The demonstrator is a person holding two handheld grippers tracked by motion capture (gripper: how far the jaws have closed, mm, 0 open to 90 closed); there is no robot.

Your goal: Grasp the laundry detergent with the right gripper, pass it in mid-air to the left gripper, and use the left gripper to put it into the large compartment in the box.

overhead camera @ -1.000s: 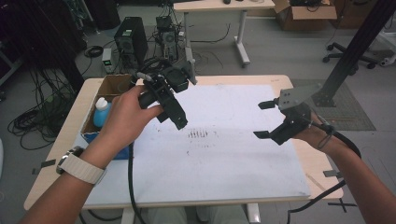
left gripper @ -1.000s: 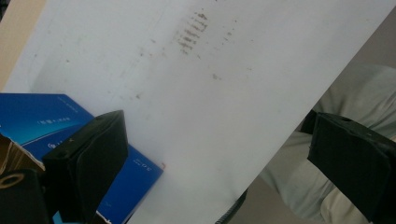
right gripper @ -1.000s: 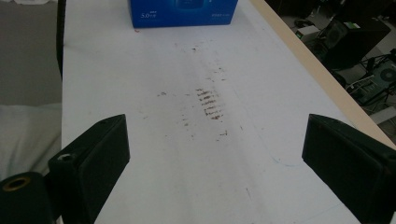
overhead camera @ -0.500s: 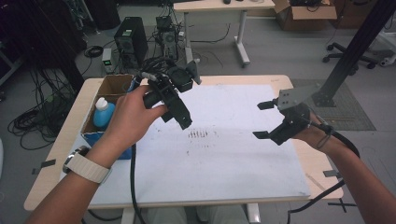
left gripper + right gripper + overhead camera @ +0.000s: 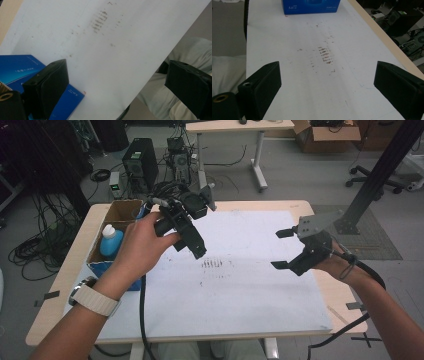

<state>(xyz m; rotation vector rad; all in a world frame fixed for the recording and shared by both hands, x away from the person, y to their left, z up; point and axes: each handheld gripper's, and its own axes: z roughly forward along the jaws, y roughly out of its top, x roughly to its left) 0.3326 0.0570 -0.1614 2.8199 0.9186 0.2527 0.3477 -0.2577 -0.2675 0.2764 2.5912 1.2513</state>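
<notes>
Two grippers are in play above one table (image 5: 60, 285), which carries one white board (image 5: 240, 300) over most of its top. The left gripper (image 5: 192, 242) is held in the person's left hand (image 5: 142, 245), lifted over the left part of the board, just beside the cardboard box (image 5: 120, 212). Its two jaws stand wide apart with nothing between them; in the left gripper view they frame bare white board and one edge of a blue box (image 5: 20, 66).

The right gripper (image 5: 280, 249) sits in the right hand (image 5: 332, 262) over the right side of the board, well apart from the left one. Its two jaws are also spread wide and hold nothing, and the right gripper view looks between them down the length of the board.

One patch of dark smudges (image 5: 215, 265) marks the board near its middle, lying between the two grippers. It reads as a short stack of brownish dashes (image 5: 325, 56) with a few loose specks around it; what made the marks cannot be told.

At the table's left edge the open cardboard box holds one bottle (image 5: 111, 240) with a white cap and light blue body. The blue box rests on the board's left end, partly hidden under the left forearm in the high view. A white watch strap (image 5: 95, 300) wraps the left wrist.
</notes>
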